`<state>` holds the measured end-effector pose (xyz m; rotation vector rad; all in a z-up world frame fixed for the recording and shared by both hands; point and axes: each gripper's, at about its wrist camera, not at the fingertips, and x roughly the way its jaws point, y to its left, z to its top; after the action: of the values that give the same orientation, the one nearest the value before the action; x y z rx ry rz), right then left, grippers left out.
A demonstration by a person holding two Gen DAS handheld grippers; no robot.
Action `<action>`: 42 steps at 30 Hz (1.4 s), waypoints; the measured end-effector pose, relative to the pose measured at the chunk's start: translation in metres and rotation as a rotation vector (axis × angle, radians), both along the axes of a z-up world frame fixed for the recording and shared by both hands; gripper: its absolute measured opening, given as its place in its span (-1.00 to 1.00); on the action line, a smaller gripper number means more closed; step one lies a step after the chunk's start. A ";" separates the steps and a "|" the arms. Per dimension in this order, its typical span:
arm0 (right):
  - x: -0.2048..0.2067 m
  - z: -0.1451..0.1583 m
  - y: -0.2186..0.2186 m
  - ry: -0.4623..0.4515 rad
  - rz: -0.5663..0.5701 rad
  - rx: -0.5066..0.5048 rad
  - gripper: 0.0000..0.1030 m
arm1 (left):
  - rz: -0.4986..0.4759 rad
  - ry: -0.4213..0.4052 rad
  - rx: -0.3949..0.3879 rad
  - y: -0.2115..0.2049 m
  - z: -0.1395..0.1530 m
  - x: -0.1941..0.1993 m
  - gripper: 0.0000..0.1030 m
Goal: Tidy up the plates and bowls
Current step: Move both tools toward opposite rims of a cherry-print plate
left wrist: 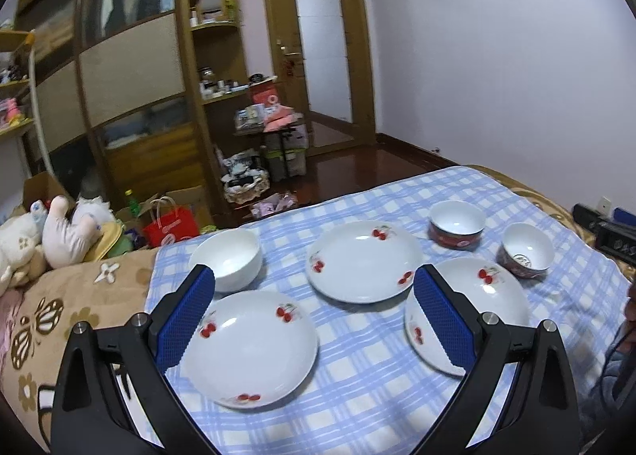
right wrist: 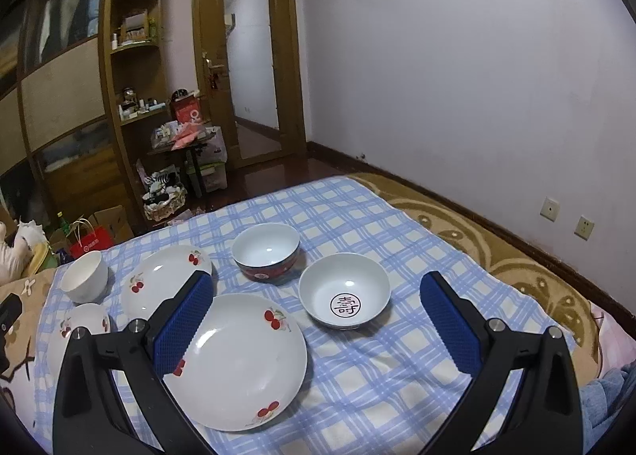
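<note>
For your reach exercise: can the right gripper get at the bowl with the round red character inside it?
Probably yes. The right gripper is open, and the bowl sits just ahead between its fingers, with nothing stacked on it.

Bed (right wrist: 497, 256), checked cloth (right wrist: 357, 208), dishes (right wrist: 238, 359)

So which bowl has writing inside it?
The bowl nearest the right gripper: that bowl has a round black-and-red character at its bottom. The plain white bowl and the other red-sided bowl are blank inside.
</note>
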<state>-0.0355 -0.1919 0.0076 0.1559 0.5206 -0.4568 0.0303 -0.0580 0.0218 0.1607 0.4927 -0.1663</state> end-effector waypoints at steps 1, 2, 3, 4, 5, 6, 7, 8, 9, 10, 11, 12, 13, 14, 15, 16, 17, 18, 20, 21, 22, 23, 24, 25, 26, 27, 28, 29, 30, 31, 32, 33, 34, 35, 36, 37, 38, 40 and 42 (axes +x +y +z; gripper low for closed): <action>0.004 -0.001 -0.002 0.014 0.003 0.013 1.00 | 0.001 -0.004 0.006 -0.003 0.002 0.002 0.92; 0.008 -0.003 -0.005 0.036 0.002 0.027 1.00 | 0.000 -0.002 0.012 -0.007 0.004 0.006 0.92; 0.012 -0.004 -0.008 0.052 -0.002 0.040 1.00 | -0.002 0.013 0.014 -0.011 0.005 0.011 0.92; 0.014 -0.006 -0.010 0.057 0.000 0.052 1.00 | 0.011 0.024 0.017 -0.013 0.006 0.015 0.92; 0.016 -0.006 -0.012 0.052 0.013 0.068 1.00 | 0.044 0.031 0.024 -0.014 0.007 0.020 0.92; 0.018 -0.006 -0.014 0.051 0.025 0.080 1.00 | 0.070 0.042 0.028 -0.016 0.007 0.026 0.92; 0.020 -0.007 -0.014 0.058 0.028 0.086 1.00 | 0.070 0.060 0.021 -0.017 0.007 0.032 0.92; 0.022 -0.007 -0.016 0.059 0.032 0.096 1.00 | 0.065 0.078 0.015 -0.018 0.006 0.037 0.92; 0.023 -0.007 -0.017 0.056 0.034 0.104 1.00 | 0.058 0.104 0.008 -0.019 0.005 0.043 0.92; 0.024 -0.007 -0.017 0.057 0.037 0.107 1.00 | 0.052 0.122 0.004 -0.021 0.004 0.049 0.92; 0.026 -0.008 -0.018 0.061 0.040 0.102 1.00 | 0.049 0.130 0.004 -0.023 0.003 0.053 0.92; 0.028 -0.008 -0.017 0.066 0.042 0.096 1.00 | 0.043 0.138 0.006 -0.026 0.001 0.057 0.92; 0.030 -0.009 -0.017 0.070 0.048 0.087 1.00 | 0.033 0.146 0.008 -0.029 0.000 0.061 0.92; 0.032 -0.009 -0.016 0.075 0.052 0.080 1.00 | 0.009 0.160 0.008 -0.032 -0.002 0.065 0.92; 0.035 -0.010 -0.015 0.083 0.055 0.069 1.00 | -0.030 0.168 0.007 -0.037 -0.005 0.068 0.92; 0.037 -0.010 -0.014 0.087 0.060 0.063 1.00 | -0.059 0.168 0.014 -0.042 -0.008 0.070 0.92; 0.039 -0.011 -0.014 0.095 0.066 0.060 1.00 | -0.073 0.165 0.024 -0.046 -0.010 0.071 0.92; 0.041 -0.013 -0.015 0.107 0.071 0.059 1.00 | -0.090 0.163 0.041 -0.051 -0.014 0.072 0.92; 0.044 -0.016 -0.015 0.127 0.080 0.065 1.00 | -0.103 0.172 0.057 -0.059 -0.023 0.075 0.92; 0.046 -0.019 -0.015 0.137 0.080 0.065 1.00 | -0.108 0.187 0.056 -0.061 -0.028 0.077 0.92; 0.048 -0.021 -0.016 0.146 0.080 0.063 1.00 | -0.110 0.197 0.052 -0.063 -0.032 0.079 0.92; 0.050 -0.022 -0.017 0.156 0.076 0.058 1.00 | -0.112 0.213 0.050 -0.065 -0.038 0.082 0.92; 0.051 -0.023 -0.019 0.158 0.071 0.052 1.00 | -0.114 0.222 0.049 -0.067 -0.041 0.085 0.92; 0.052 -0.024 -0.020 0.159 0.066 0.043 1.00 | -0.115 0.232 0.046 -0.069 -0.045 0.088 0.92; 0.053 -0.024 -0.020 0.162 0.064 0.036 1.00 | -0.116 0.237 0.044 -0.071 -0.048 0.090 0.92; 0.055 -0.025 -0.021 0.170 0.070 0.032 1.00 | -0.114 0.240 0.041 -0.073 -0.052 0.093 0.92; 0.058 -0.026 -0.023 0.177 0.080 0.033 1.00 | -0.112 0.244 0.041 -0.075 -0.056 0.096 0.92; 0.060 -0.027 -0.024 0.185 0.084 0.034 1.00 | -0.114 0.253 0.039 -0.076 -0.060 0.098 0.92; 0.061 -0.029 -0.025 0.194 0.083 0.034 1.00 | -0.116 0.262 0.037 -0.077 -0.063 0.100 0.92; 0.064 -0.032 -0.026 0.208 0.080 0.035 1.00 | -0.118 0.275 0.033 -0.077 -0.067 0.103 0.92; 0.066 -0.034 -0.026 0.219 0.082 0.039 0.99 | -0.119 0.295 0.027 -0.078 -0.073 0.106 0.92; 0.069 -0.039 -0.027 0.235 0.086 0.050 0.95 | -0.120 0.308 0.023 -0.077 -0.076 0.107 0.92; 0.070 -0.042 -0.028 0.249 0.086 0.058 0.95 | -0.122 0.317 0.019 -0.077 -0.079 0.108 0.92; 0.072 -0.046 -0.029 0.261 0.080 0.063 0.95 | -0.125 0.325 0.016 -0.076 -0.083 0.110 0.92; 0.073 -0.050 -0.030 0.266 0.079 0.072 0.95 | -0.128 0.334 0.015 -0.077 -0.087 0.111 0.92; 0.074 -0.052 -0.031 0.270 0.082 0.079 0.95 | -0.132 0.344 0.017 -0.077 -0.091 0.113 0.92; 0.076 -0.055 -0.032 0.282 0.079 0.085 0.95 | -0.136 0.353 0.020 -0.079 -0.095 0.114 0.92; 0.078 -0.059 -0.032 0.296 0.081 0.088 0.95 | -0.136 0.367 0.026 -0.081 -0.101 0.116 0.92; 0.080 -0.063 -0.032 0.312 0.080 0.090 0.95 | -0.147 0.389 0.022 -0.083 -0.106 0.118 0.92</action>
<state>0.0448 -0.2237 -0.0552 0.1501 0.8512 -0.3815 0.1484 -0.1408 -0.0845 0.1874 0.8707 -0.3396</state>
